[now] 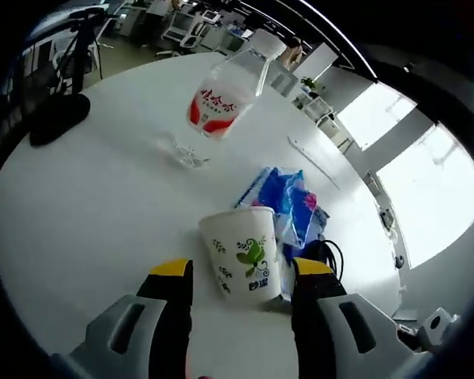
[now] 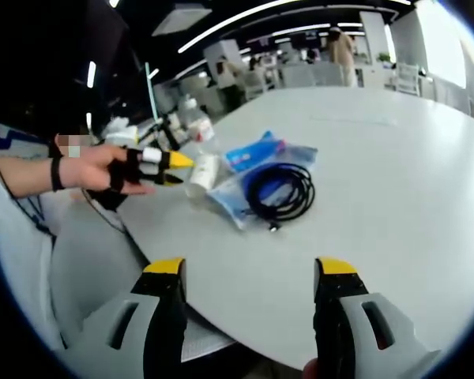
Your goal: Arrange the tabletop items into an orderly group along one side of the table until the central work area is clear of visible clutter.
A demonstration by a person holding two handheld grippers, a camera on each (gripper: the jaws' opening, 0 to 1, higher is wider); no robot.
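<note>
Now my left gripper (image 1: 241, 276) has its jaws around the paper cup (image 1: 242, 254), which stands upright, mouth up, on the white table (image 1: 95, 197). My right gripper (image 2: 249, 272) is spread wide, holding nothing, near the table's edge.

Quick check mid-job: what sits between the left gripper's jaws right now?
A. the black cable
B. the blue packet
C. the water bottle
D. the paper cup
D: in the left gripper view the paper cup stands between the yellow-tipped jaws of the left gripper, while the bottle stands farther off on the table.
</note>
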